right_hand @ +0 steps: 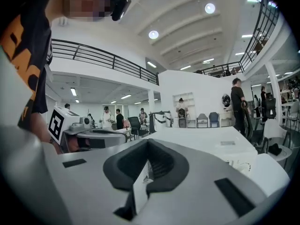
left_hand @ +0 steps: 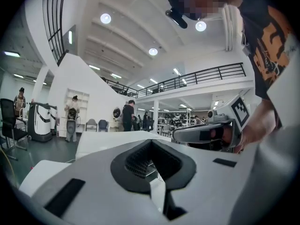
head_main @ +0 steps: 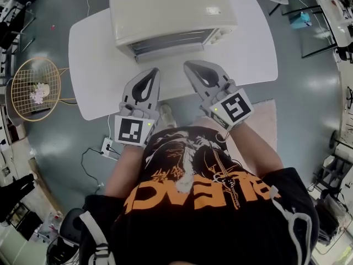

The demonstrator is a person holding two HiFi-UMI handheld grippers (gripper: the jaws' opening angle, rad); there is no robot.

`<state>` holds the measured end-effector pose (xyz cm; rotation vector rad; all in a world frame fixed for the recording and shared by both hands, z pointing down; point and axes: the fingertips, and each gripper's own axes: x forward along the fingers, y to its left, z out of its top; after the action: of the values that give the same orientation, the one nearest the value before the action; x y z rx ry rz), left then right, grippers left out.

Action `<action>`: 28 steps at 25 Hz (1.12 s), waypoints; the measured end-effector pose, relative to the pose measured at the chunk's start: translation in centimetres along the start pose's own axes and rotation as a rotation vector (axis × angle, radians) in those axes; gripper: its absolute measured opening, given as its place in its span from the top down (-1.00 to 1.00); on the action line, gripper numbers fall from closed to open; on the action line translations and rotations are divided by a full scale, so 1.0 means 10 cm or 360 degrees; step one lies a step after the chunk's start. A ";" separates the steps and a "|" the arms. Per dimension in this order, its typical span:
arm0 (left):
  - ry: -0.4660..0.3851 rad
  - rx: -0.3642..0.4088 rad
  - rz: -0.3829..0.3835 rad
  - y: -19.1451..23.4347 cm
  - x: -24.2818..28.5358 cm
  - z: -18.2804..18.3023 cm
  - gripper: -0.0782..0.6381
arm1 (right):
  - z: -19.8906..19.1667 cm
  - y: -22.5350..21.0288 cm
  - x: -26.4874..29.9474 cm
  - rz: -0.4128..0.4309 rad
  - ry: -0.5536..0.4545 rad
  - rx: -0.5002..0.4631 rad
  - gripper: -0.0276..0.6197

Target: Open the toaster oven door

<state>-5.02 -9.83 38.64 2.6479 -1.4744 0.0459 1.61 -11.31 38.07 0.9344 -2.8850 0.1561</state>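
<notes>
Toaster oven (head_main: pixel 171 12): long axis across table (head_main: pixel 96 76), door facing me. My left gripper (head_main: pixel 154 71), right gripper (head_main: pixel 189 65): jaws closed, empty.

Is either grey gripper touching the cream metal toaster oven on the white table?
No: the left gripper and right gripper both hang clear of the cream toaster oven, with bare white table between.
</notes>
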 end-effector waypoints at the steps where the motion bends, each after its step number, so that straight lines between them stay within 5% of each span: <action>1: -0.0021 0.0004 -0.0001 -0.03 -0.01 0.09 0.72 | 0.09 0.02 -0.03 0.0008 -0.0025 -0.0006 0.88; 12: -0.0107 0.0071 0.0025 -0.32 -0.22 0.70 0.72 | 0.87 0.23 -0.34 0.0036 -0.0273 -0.0012 0.88; 28: -0.0208 0.0034 0.0054 -0.50 -0.43 1.09 0.72 | 1.06 0.44 -0.48 0.0037 -0.0271 -0.0076 0.88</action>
<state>-3.33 -4.80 27.04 2.6893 -1.5663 -0.1114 2.15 -6.35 26.71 0.9497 -3.0401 0.0090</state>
